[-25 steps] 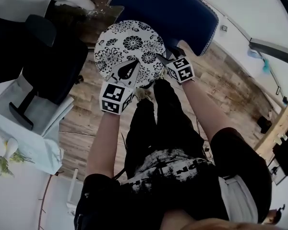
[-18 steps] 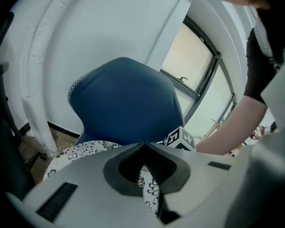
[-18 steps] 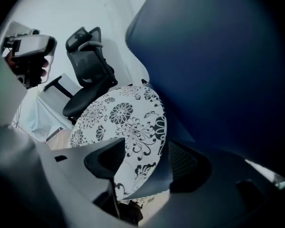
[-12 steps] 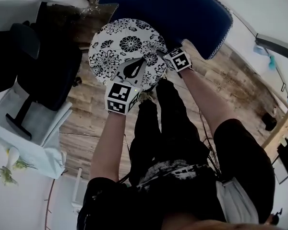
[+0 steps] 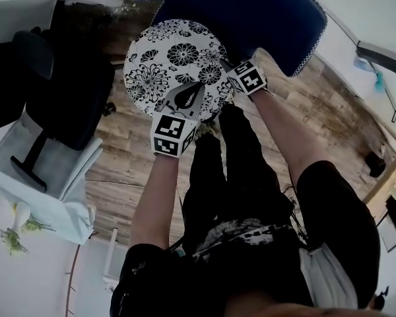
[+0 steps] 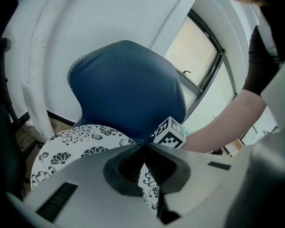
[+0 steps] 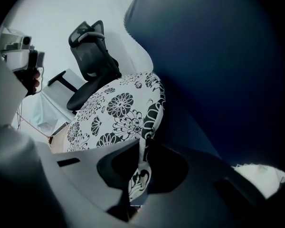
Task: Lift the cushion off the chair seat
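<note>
Black-and-white floral cushion (image 5: 175, 65) lies flat on the seat of the blue chair (image 5: 251, 12), up against the backrest, not lifted yet. Step in hand: getting the grip

Right gripper (image 7: 143, 144) has just been closing. Its jaws now stand narrow, pinched on the cushion's rim on the side next to the backrest. Right gripper view shows a fold of the printed fabric standing up between the pads, so that side looks secured

Left gripper (image 5: 199, 86) sits over the near edge of the cushion, jaws closed tip to tip. Left gripper view shows floral print through the gap behind the tips, but I read that as the cushion lying underneath, not fabric caught. Looks like it holds nothing

Next move, as I judge it: either the left opens, drops onto the near rim and bites, or the right lifts alone. A one-point lift on a soft round pad means it will hang and swing from the pinched rim, and a thin fold could slip out. Grips on two edges would bring it up level. Then straight up and a bit toward the person, to clear the backrest that curves close round the cushion on the right

Right grip looks to be on the rim only, so start the lift slowly and check the pad comes with it
</note>
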`<act>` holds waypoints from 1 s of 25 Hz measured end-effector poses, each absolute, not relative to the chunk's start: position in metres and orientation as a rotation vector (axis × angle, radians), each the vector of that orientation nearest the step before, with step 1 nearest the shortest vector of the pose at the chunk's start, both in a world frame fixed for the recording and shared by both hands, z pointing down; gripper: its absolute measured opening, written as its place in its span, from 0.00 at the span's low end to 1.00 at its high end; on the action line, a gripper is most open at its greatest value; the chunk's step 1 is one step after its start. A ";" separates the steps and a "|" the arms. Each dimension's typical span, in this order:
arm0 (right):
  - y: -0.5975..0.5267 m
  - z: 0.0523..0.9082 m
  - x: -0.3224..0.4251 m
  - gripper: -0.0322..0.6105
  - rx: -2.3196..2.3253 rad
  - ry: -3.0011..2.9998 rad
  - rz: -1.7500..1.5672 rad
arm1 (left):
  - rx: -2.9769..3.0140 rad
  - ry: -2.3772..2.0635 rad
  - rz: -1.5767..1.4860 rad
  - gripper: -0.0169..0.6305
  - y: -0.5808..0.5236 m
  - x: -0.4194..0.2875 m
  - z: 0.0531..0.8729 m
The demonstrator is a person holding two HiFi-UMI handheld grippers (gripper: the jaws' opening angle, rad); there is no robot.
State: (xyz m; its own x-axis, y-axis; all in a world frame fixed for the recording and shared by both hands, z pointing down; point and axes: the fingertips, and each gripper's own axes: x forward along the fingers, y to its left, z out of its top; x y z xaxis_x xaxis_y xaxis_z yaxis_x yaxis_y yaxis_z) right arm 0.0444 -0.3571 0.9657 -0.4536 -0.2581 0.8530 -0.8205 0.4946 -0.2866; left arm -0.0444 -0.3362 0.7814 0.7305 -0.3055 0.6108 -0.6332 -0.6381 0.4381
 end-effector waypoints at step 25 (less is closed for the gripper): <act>-0.364 0.818 0.008 0.10 0.945 -2.206 0.794 | 2.304 -0.866 0.587 0.05 -0.346 -0.072 0.686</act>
